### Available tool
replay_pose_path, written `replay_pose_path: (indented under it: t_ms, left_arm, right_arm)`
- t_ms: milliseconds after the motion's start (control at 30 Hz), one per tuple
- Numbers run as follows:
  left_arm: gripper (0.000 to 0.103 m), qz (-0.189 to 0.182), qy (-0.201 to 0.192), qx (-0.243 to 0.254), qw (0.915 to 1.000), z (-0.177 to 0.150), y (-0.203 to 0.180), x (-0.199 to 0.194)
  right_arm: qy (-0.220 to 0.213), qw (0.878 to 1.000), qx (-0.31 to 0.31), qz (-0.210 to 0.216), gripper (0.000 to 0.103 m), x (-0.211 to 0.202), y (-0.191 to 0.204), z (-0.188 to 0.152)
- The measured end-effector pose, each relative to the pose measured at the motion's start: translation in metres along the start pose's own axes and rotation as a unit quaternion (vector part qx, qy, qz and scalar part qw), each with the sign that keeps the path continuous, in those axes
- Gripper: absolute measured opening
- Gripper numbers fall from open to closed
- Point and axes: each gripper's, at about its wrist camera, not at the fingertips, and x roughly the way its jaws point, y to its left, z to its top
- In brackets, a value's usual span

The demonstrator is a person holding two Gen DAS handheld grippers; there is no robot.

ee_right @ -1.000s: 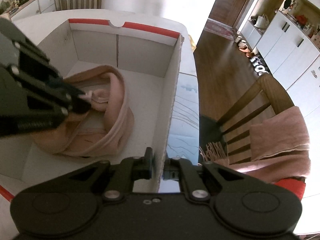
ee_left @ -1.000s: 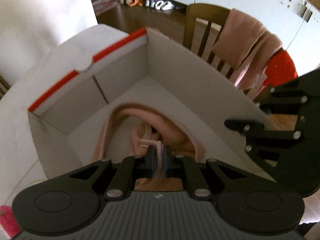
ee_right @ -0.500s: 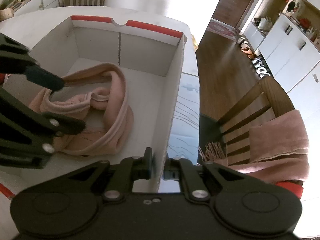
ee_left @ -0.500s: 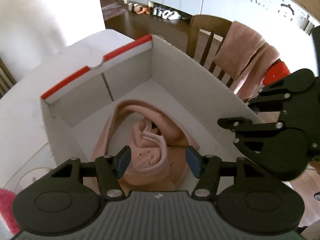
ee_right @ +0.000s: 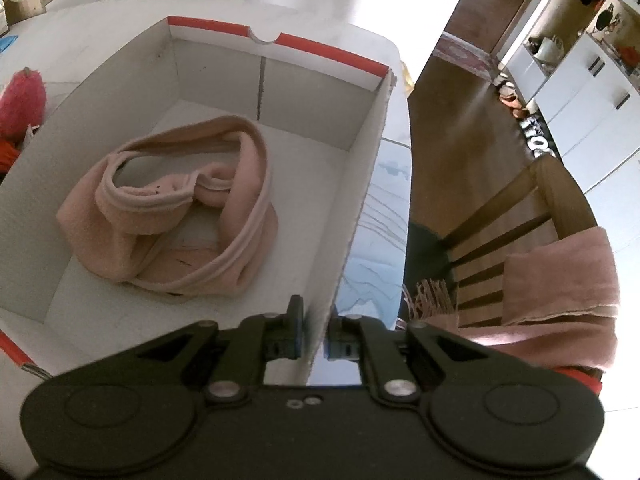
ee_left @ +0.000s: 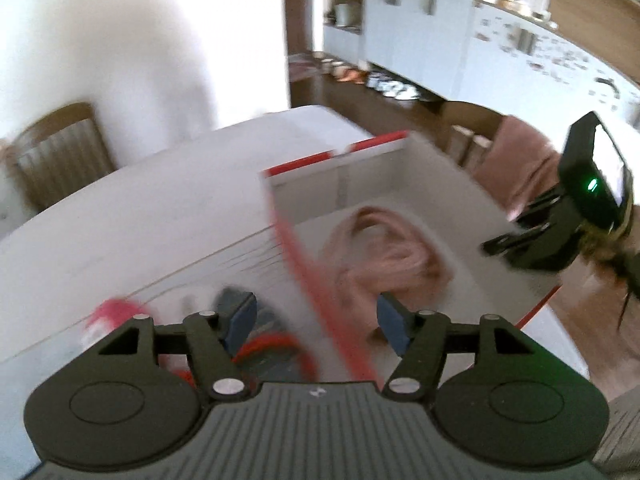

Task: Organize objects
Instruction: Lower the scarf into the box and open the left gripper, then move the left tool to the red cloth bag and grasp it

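Pink knit, a scarf (ee_right: 176, 204), lies crumpled in a loose loop on the floor of the box (ee_right: 360, 184), nearer the box's left wall than its right, touching neither gripper. White cardboard with red rim strips makes up the box, which stands open-topped on a white table (ee_right: 80, 44).

At the box's right wall, near the front corner, the right gripper (ee_right: 314, 340) is clamped: one finger inside the box, the other outside, the thin wall pinched between the pads.

Above the box's left rim, the left gripper (ee_left: 316, 320) hangs with its jaws opening, blue pads well apart and nothing held between them; the red rim strip only runs past behind the gap. That view is blurred.

Outside the box's left wall, a fuzzy red item (ee_right: 22, 98) sits on the table, with some blue and red things beside it too smeared to name. Beyond the box's right wall stands a wooden chair (ee_right: 532, 216) with a pink towel (ee_right: 560, 280) draped over its back.
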Motion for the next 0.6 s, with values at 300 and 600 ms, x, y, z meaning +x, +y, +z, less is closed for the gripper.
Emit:
replay_pose_path:
  t_ms: [300, 600]
  left_arm:
    - [0.076, 0.048, 0.034, -0.024, 0.998, -0.061, 0.061, -0.022]
    - [0.103, 0.064, 0.049, -0.068, 0.9944, -0.105, 0.096, -0.002]
  right_arm:
    - [0.009, 1.0, 0.003, -0.001, 0.007, 0.003, 0.0, 0.002]
    - [0.016, 1.0, 0.004, -0.023, 0.008, 0.003, 0.008, 0.004]
